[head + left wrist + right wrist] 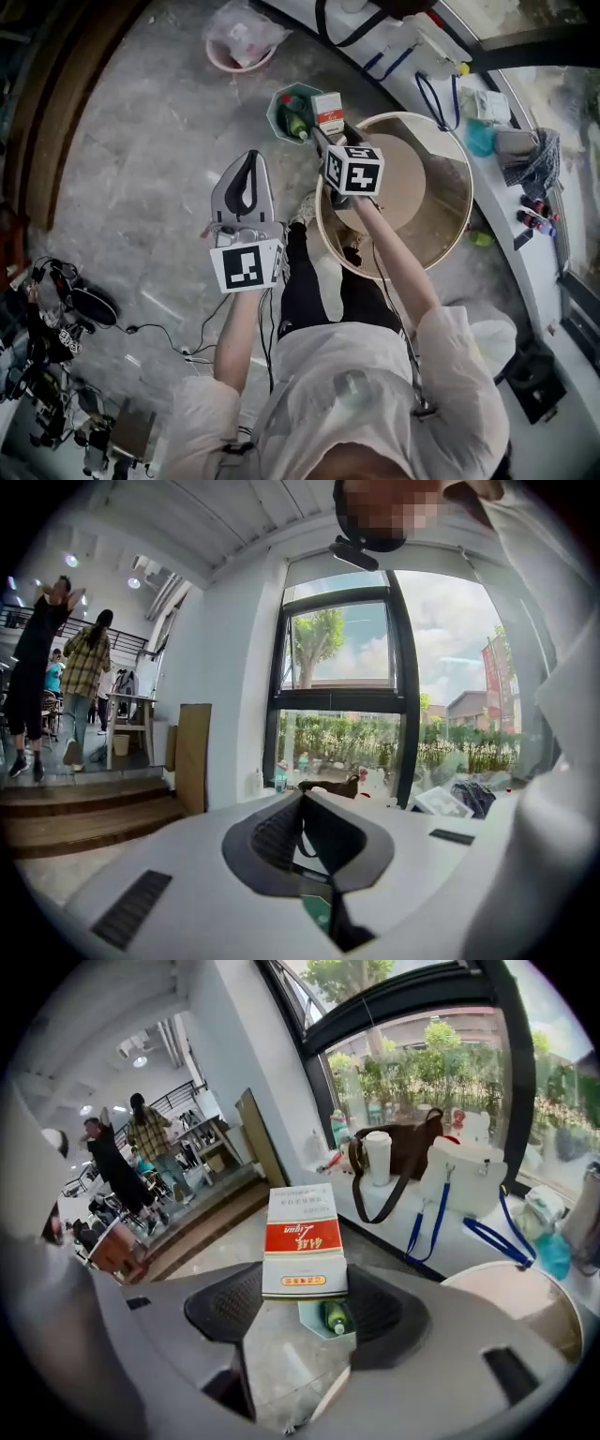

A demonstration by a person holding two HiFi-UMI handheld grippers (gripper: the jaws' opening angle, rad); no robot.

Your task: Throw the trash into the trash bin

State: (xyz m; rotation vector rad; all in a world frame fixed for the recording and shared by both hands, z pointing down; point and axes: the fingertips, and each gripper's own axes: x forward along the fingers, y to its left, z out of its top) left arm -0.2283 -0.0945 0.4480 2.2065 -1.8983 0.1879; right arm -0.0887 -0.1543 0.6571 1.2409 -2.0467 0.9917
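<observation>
The right gripper [302, 1290] has its fingers [230, 1305] spread wide and clamped on the sides of a white-and-red carton [302, 1232]. The carton hangs just above the green trash bin [312, 1319] on the floor. A good drop means centring the carton over the opening first, since the bin looks small (a green bottle [336, 1317] already lies inside), then opening fully. The left gripper [242, 178], fingers together and empty, hangs well aside.

Daylight flooded through the tall windows [342, 696], washing out the sky [441, 630]. Shadows were soft. Both gripper views curved hard at their dark corners; the far left interior was dimmer.
</observation>
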